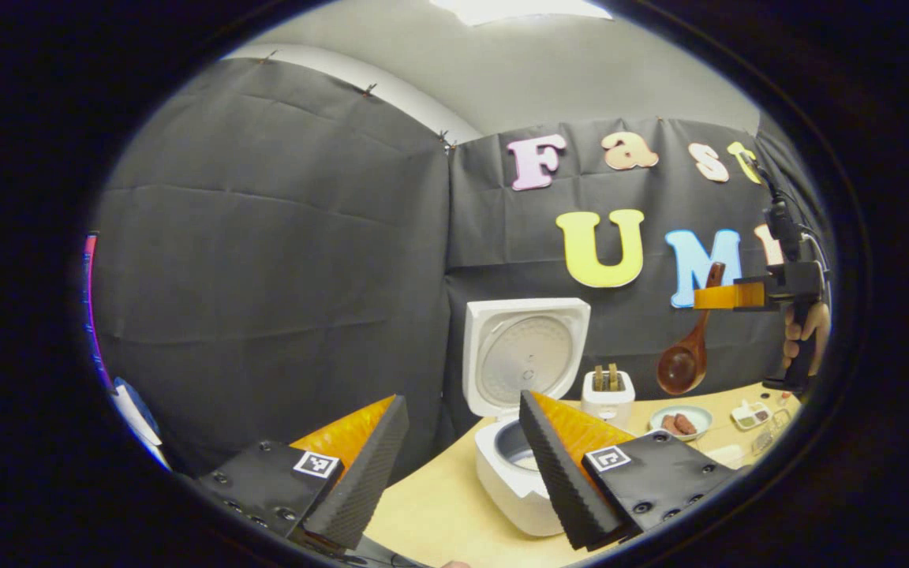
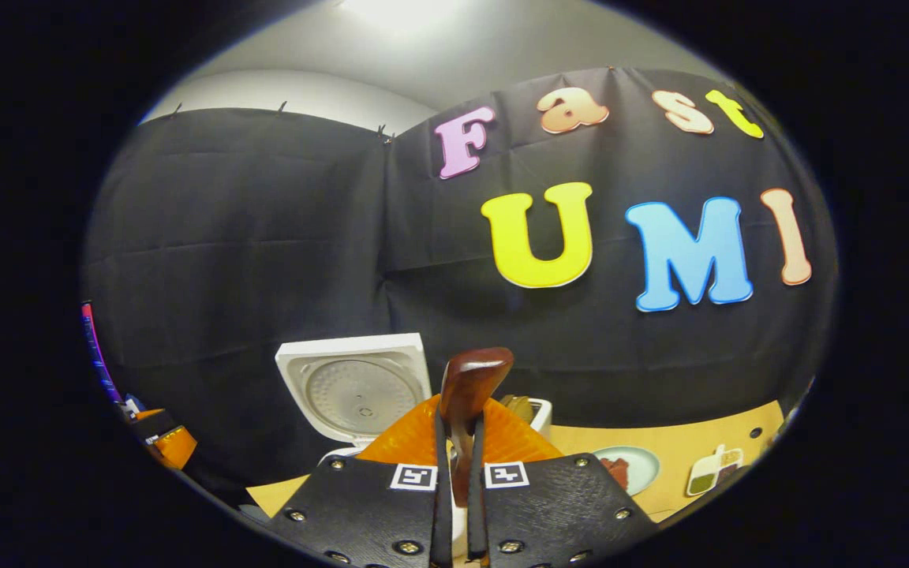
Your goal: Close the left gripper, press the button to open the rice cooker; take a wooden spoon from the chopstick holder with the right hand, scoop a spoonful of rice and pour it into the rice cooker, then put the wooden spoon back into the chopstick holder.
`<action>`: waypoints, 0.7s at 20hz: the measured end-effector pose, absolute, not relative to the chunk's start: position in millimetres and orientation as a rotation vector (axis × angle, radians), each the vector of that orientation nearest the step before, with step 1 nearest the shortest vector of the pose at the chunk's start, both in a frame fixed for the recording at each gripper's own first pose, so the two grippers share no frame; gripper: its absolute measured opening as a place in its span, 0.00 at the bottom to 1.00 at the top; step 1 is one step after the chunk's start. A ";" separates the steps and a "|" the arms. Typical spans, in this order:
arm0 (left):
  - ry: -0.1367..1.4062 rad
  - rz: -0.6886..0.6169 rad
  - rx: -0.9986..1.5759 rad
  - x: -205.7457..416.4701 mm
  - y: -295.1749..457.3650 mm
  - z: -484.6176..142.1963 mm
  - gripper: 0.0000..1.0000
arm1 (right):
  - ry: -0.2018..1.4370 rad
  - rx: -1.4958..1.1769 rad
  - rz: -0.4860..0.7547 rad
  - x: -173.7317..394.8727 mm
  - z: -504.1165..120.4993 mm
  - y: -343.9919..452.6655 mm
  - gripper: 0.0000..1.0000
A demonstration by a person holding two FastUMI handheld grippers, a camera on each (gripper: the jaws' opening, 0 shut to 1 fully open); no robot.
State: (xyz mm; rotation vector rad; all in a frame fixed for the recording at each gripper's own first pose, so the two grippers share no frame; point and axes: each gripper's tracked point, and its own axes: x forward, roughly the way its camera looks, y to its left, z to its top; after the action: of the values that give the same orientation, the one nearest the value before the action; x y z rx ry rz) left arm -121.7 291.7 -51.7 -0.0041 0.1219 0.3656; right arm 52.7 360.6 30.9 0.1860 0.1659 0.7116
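Right gripper view: right gripper (image 2: pixel 455 473) jaws clamped on the dark brown wooden spoon (image 2: pixel 466 394). White rice cooker (image 1: pixel 521 410) sits lid-up on the tan counter (image 1: pixel 439 513); left gripper (image 1: pixel 454 465) jaws wide. Next, I'd keep the bowl level while scooping.

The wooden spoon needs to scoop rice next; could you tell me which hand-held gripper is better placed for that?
Right. The right hand-held gripper is already shut on the spoon, lifted above the table. The left hand-held gripper is open and holds nothing, near the open cooker.
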 end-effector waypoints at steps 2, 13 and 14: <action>0.109 0.335 -0.003 -110.4 273.5 -44.5 0.95 | 0.170 0.186 0.663 59.1 27.3 330.9 0.08; 0.067 0.247 -0.011 -64.6 199.9 -18.1 1.00 | 0.242 0.244 0.426 81.5 -11.5 167.5 0.08; 0.067 0.242 -0.012 -62.0 193.9 -16.6 1.00 | 0.250 0.252 0.406 83.3 -15.9 155.0 0.08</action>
State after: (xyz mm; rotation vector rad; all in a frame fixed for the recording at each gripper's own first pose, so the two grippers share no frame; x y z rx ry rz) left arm -62.0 193.9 -16.6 -0.0119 0.0666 0.2423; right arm 83.3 155.0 -15.9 0.2518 0.2499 0.4057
